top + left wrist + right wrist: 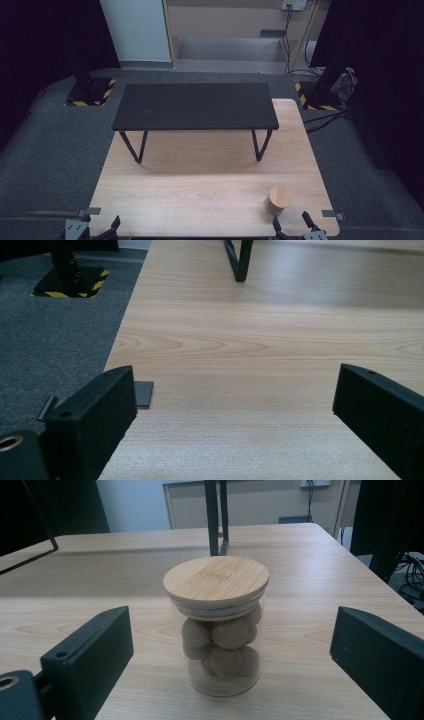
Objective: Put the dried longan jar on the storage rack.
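A pale wooden counter (200, 190) carries a black shelf (195, 106) at its far side. An upright lidded jar (218, 625) of brown balls stands near the right corner, straight ahead of the right gripper (230, 665), jaws wide apart and empty. The left gripper (235, 415), likewise spread and empty, sits well apart.

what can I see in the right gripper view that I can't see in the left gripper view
Right gripper view alone: a glass jar with a wooden lid, holding round brown balls, standing between that gripper's open jaws; also a wall and cables behind.

Left gripper view alone: the table's left edge, a grey tab on it, grey carpet and a striped stand base.

Both: the wooden table, black shelf legs and wide-open jaws.
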Motion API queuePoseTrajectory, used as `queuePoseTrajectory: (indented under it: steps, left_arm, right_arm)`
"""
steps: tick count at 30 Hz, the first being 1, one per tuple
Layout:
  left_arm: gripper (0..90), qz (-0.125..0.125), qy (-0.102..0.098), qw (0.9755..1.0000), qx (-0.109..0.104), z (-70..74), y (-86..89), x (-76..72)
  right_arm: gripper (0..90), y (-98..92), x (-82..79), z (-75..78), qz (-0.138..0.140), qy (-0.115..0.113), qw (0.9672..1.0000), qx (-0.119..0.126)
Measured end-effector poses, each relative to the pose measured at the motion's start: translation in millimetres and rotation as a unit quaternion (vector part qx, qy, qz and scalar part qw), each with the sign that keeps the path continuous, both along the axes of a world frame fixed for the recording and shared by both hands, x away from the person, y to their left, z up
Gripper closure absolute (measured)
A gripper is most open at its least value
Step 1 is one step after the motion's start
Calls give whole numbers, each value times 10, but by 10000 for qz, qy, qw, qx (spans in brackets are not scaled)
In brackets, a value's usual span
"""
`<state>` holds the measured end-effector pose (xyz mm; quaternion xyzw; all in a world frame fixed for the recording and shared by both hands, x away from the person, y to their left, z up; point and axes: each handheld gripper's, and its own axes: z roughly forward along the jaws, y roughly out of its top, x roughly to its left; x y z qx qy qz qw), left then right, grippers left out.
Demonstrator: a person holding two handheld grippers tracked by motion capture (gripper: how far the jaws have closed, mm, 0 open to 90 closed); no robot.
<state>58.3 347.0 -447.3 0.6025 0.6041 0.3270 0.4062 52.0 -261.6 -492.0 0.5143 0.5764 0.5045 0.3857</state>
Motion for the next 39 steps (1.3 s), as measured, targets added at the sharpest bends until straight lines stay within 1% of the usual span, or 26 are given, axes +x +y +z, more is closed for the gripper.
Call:
queuePoseTrajectory:
  steps: [15, 26, 30, 32, 39]
  left_arm:
    - [27, -20, -8, 10000, -18, -4, -2, -23]
    - [28, -42, -12, 10000, -30, -8, -3, -33]
    - [28, -40, 19, 10000, -35, -14, 3, -21]
    - [29, -40, 20, 10000, -30, -16, 1, -16]
    - [29, -73, 39, 10000, -35, -25, 2, 19]
  right_arm:
    - [32, 32, -18, -14, -28, -11, 10000, -11]
    - [32, 99, 58, -33, -91, -37, 9999, -23]
    - [31, 142, 123, -39, -145, -21, 9998, -96]
    - [30, 154, 164, -44, -151, -9, 9998, -90]
    - [31, 256, 374, -24, -163, 71, 9996, -200]
